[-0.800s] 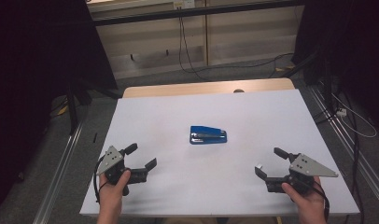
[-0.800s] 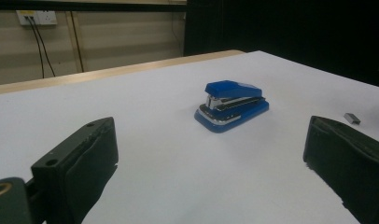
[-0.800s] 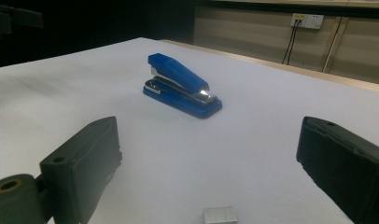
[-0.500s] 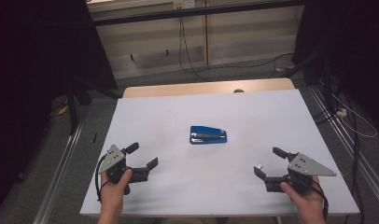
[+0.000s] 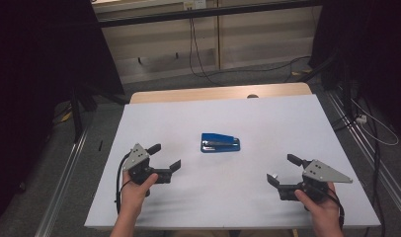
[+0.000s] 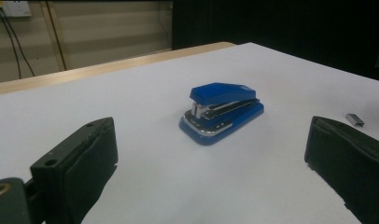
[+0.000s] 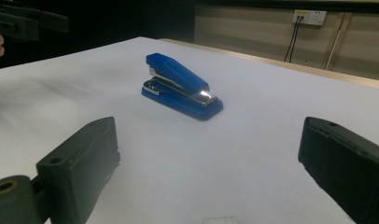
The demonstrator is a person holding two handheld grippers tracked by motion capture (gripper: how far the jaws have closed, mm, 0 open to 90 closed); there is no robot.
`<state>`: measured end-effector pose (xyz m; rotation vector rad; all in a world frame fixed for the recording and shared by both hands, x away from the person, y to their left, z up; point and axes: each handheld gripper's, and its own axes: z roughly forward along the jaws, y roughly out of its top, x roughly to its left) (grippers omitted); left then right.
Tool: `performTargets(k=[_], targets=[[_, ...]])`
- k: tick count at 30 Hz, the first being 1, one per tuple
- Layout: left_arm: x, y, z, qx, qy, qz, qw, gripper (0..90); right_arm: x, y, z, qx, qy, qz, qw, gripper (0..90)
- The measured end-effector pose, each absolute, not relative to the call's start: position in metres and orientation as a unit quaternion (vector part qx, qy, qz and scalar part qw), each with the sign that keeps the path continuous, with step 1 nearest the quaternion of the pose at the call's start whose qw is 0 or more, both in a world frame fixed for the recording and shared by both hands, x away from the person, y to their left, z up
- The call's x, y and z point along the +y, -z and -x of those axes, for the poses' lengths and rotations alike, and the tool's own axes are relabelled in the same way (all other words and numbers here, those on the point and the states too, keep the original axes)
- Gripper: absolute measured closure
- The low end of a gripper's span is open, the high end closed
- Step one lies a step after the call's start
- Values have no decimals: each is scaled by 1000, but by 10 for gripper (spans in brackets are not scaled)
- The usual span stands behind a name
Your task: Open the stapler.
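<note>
The small blue plastic stapler with a bright metal magazine lay flat on its base near the middle of the white-topped desk, its hinged top arm closed down over the metal channel. It looked like a compact, stiff object, probably light enough for one tool to lift, though the smooth plastic shell would likely be slick against the pads. The long sides of the base seemed the safest place to take hold, low down, since a grip on the sloping top arm might slide off or press the arm and fire a staple. The arm could also swing up at the hinge if the stapler were lifted by the top alone.

A small loose strip of staples lay on the desk a little way from the stapler, on the person's right-hand side of it.

The left tool sat nearer the person than the stapler and off to its left, well apart from it, with its jaws spread wide and nothing between them. The right tool sat nearer the person and off to the stapler's right, also well apart, its jaws likewise gaping and empty. Both tools pointed inward toward the stapler
</note>
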<state>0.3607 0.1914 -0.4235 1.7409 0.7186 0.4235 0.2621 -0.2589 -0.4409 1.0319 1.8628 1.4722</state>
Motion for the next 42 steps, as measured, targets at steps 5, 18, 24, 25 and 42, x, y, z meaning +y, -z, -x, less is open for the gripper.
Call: performTargets(k=[5,18,24,25,42], targets=[[180,426,-370,306,-172,-745,567,27,-256,441,-270,696,-538,-385,278,35],[147,436,-401,285,-156,-756,568,30,-247,438,-285,707,-527,-373,287,35],[139,437,-412,289,-147,-757,568,53,-243,437,-292,710,-525,-373,285,39],[137,437,-414,289,-146,-755,570,56,-242,436,-293,708,-527,-373,285,39],[115,448,-443,302,-140,-770,544,28,-240,432,-312,703,-529,-382,284,42]])
